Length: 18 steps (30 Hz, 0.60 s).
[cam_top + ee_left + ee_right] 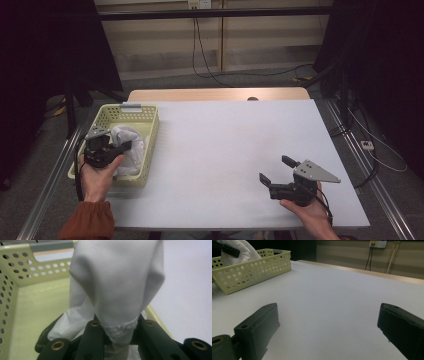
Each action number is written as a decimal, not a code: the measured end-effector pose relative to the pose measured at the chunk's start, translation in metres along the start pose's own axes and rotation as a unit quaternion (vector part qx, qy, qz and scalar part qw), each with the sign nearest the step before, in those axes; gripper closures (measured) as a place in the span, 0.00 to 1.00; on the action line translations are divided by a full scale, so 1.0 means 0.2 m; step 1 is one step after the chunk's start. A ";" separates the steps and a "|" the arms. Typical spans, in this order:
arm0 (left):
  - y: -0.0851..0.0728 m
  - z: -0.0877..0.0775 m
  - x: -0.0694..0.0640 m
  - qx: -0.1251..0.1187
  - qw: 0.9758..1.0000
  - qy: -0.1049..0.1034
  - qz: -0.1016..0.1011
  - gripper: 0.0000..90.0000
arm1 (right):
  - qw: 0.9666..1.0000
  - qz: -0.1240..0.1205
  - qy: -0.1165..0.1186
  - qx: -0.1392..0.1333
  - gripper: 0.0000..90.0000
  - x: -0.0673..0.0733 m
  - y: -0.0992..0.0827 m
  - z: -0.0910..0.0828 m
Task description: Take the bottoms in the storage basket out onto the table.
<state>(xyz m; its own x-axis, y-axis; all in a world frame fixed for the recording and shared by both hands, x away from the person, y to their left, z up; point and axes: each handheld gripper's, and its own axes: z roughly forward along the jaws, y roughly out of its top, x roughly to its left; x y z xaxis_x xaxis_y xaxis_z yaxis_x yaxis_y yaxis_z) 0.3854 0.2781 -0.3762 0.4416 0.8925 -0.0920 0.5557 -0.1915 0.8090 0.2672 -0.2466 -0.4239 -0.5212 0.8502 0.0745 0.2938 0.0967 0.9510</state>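
A white cloth [135, 155] bulges up out of a pale yellow perforated basket [112, 114] at the table's left. My left gripper [122, 146] reaches into the basket and is shut on the cloth. In the left gripper view the cloth [117, 282] rises bunched from between the closed jaws of my left gripper [117, 335], above the basket floor [30, 297]. My right gripper [276, 169] rests near the front right of the table, open, with nothing between its jaws. In the right gripper view, past my right gripper [329, 327], the basket [254, 270] and the cloth [247, 251] lie far off at the left.
The white tabletop [225, 150] stretches between the two hands. A wooden edge [220, 94] runs along its far side. Metal rails [370, 180] flank the table, and cables [200, 60] trail on the floor behind it.
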 end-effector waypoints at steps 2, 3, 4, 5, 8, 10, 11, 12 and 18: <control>0.00 -0.01 0.00 -0.017 1.000 -0.005 -0.008 0.89 | 1.000 -0.001 0.000 -0.001 0.04 0.00 0.00 0.00; 0.00 -0.02 0.01 -0.024 1.000 -0.003 -0.009 0.89 | 1.000 -0.001 0.001 -0.001 0.04 0.00 0.00 0.00; 0.00 -0.03 0.01 -0.027 1.000 -0.003 -0.010 0.89 | 1.000 0.000 0.001 -0.001 0.04 0.00 0.00 0.00; 0.00 -0.03 0.01 -0.036 0.999 -0.002 -0.015 0.89 | 1.000 0.000 0.001 -0.001 0.04 0.00 0.00 0.00; 0.00 -0.05 0.01 -0.052 0.998 0.000 -0.019 0.89 | 1.000 0.001 0.001 -0.001 0.04 0.00 0.00 0.00; 0.00 -0.06 0.01 -0.062 0.998 0.001 -0.020 0.89 | 1.000 -0.001 0.001 -0.001 0.04 0.00 0.00 0.00; 0.00 -0.07 0.01 -0.066 0.998 0.003 -0.018 0.89 | 1.000 -0.001 0.001 -0.001 0.04 0.00 0.00 0.00; 0.01 -0.07 0.01 -0.068 0.998 0.003 -0.017 0.89 | 1.000 -0.001 0.001 -0.001 0.04 0.00 0.00 0.00; 0.01 -0.10 0.01 -0.091 0.996 0.010 -0.021 0.89 | 1.000 0.000 0.001 -0.001 0.04 0.00 0.00 0.00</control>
<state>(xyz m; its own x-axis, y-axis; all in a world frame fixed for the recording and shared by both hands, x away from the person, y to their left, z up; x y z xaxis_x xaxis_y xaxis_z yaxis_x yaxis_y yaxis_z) 0.3732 0.2884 -0.3632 0.4059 0.9064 -0.1170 0.4348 -0.0789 0.8971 0.2673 -0.2472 -0.4238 -0.5227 0.8493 0.0741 0.2921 0.0967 0.9515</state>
